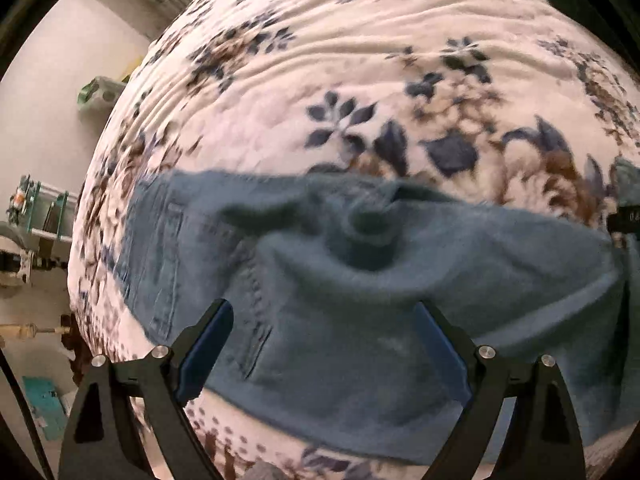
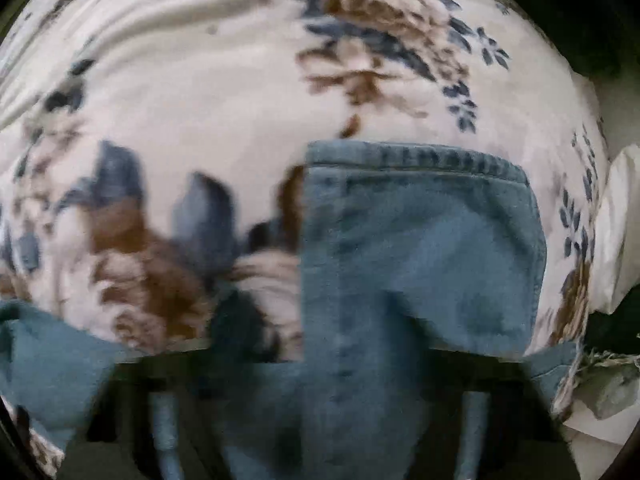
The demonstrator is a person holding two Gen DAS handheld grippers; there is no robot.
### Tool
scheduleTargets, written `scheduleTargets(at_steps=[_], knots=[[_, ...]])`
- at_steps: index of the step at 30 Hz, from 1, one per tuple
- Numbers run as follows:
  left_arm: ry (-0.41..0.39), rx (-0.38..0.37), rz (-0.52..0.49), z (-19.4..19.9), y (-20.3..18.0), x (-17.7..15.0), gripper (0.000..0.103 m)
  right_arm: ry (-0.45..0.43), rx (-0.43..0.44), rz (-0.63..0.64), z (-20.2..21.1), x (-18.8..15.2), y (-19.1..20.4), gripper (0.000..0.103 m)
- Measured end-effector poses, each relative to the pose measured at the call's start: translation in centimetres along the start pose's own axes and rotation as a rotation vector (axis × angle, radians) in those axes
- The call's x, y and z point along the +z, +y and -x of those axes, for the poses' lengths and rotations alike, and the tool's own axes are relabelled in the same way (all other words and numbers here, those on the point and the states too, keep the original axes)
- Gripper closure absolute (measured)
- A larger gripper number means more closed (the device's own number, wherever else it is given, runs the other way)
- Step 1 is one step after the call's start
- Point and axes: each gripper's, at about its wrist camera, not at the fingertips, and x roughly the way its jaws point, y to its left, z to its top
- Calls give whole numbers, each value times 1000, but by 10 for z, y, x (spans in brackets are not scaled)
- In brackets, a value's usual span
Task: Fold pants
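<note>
Blue denim pants point(image 1: 360, 280) lie crumpled on a floral bedspread point(image 1: 340, 60). In the left wrist view my left gripper point(image 1: 324, 312) hangs open just above the cloth, its black fingers point(image 1: 208, 328) apart with denim showing between them. In the right wrist view a hemmed leg end of the pants point(image 2: 420, 240) drapes over my right gripper and hides its fingers. Part of the right gripper shows at the right edge of the left wrist view point(image 1: 624, 220), with denim hanging from it.
The bedspread point(image 2: 200, 100) covers a bed. Left of the bed stand shelves with clutter point(image 1: 32, 216) and a white wall. A white pillow point(image 2: 616, 220) lies at the bed's right edge.
</note>
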Motion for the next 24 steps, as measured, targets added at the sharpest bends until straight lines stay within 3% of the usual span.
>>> scheduleTargets(at_steps=[1, 4, 8, 11, 13, 16, 18, 19, 20, 22, 24], knots=[[-11, -7, -10, 4, -3, 2, 11, -21, 19, -41, 4, -3, -11, 93], [-45, -35, -41, 21, -13, 2, 11, -108, 132, -234, 34, -29, -66, 94], [-41, -103, -78, 38, -35, -10, 11, -194, 187, -532, 70, -106, -163, 94], [-27, -150, -109, 43, -58, -25, 11, -180, 222, -759, 62, -176, -228, 94], [-3, -163, -135, 42, -73, -32, 11, -116, 285, -853, 39, -214, -253, 94], [12, -173, -179, 40, -97, -40, 11, -47, 466, -998, -11, -255, -275, 90], [7, -175, -202, 41, -105, -42, 11, -82, 542, -1061, -22, -272, -283, 87], [2, -174, -211, 42, -107, -42, 11, -122, 588, -1107, -25, -280, -288, 78], [-5, -170, -221, 43, -111, -42, 11, -138, 595, -1131, -26, -285, -292, 68], [-12, -168, -230, 43, -115, -41, 11, -174, 636, -1202, -34, -291, -300, 58], [-12, -164, -236, 42, -121, -40, 11, -169, 643, -1233, -42, -291, -303, 58]])
